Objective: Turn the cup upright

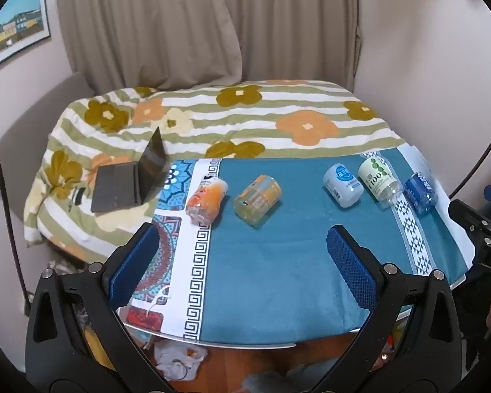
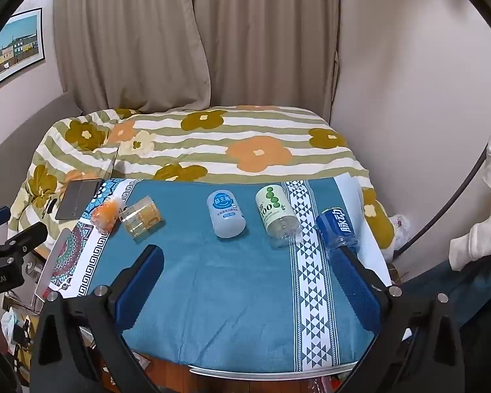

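Note:
Several cups lie on their sides on a table with a blue cloth (image 1: 278,262) (image 2: 229,278). From left: an orange cup (image 1: 206,199) (image 2: 106,217), a clear yellow-labelled cup (image 1: 257,201) (image 2: 140,221), a white cup with blue label (image 1: 342,185) (image 2: 225,214), a white-green "100" cup (image 1: 378,177) (image 2: 275,214), and a dark blue cup (image 1: 420,191) (image 2: 338,229). My left gripper (image 1: 242,255) is open and empty above the cloth, short of the cups. My right gripper (image 2: 252,271) is open and empty, its right finger (image 2: 360,288) close to the dark blue cup.
A bed with a flowered striped cover (image 1: 229,114) (image 2: 212,137) lies behind the table. An open laptop (image 1: 131,180) (image 2: 81,196) sits on it at left. Curtains hang behind. The other gripper's body shows at the right edge (image 1: 484,239) and left edge (image 2: 6,255).

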